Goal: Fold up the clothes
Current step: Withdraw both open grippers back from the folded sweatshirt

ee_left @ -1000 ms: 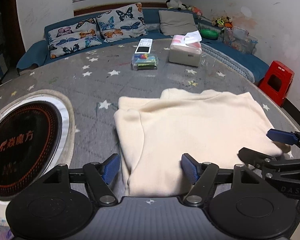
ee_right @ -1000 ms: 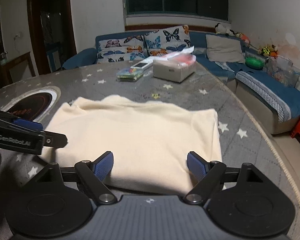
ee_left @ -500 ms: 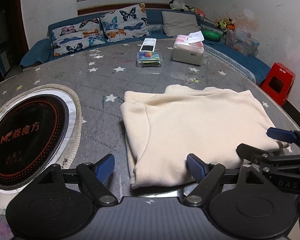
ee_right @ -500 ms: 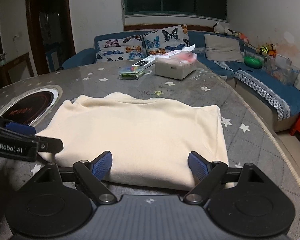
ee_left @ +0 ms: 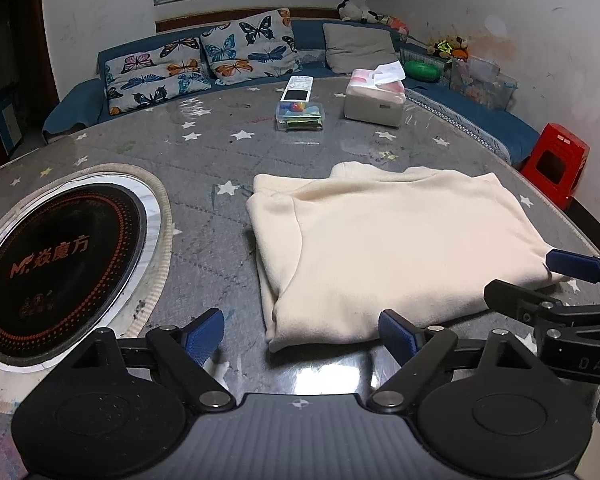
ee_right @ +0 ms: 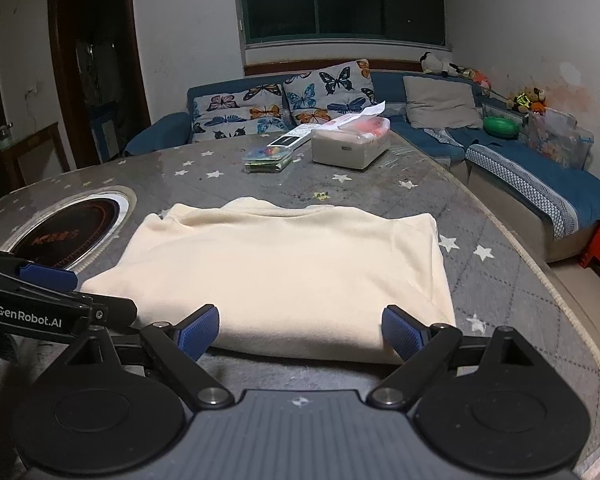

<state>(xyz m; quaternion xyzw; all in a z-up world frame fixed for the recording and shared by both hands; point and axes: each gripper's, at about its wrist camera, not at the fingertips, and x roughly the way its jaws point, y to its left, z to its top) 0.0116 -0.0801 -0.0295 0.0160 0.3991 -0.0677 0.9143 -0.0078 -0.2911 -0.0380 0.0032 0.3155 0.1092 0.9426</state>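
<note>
1. Cream fleece garment (ee_left: 388, 248), lay flat on the grey star-printed tabletop (ee_left: 204, 152) as a neat layered rectangle, long axis running left to right across both views; collar bump at the far edge, doubled layers showing along its left side.
2. Left gripper (ee_left: 302, 330), released, jaws spread wide and holding nothing; the garment's near-left corner sat just ahead, between the fingertips.
3. Right gripper (ee_right: 300, 330), likewise spread and empty; the near hem lay just ahead across its span, the near-right corner by its right finger.
4. Relation: garment directly forward of both grippers, each about equally near its own corner of the hem.
5. Stage: the rectangle fitted either a finished fold or one awaiting a further halving; the views did not settle which.
6. Open room: bare tabletop beyond the far edge up to a clear box (ee_left: 300, 117), remote (ee_left: 297, 89) and tissue box (ee_left: 374, 104), all well apart; inset cooktop (ee_left: 56, 268) to the left; tabletop rim near the garment's right side.
</note>
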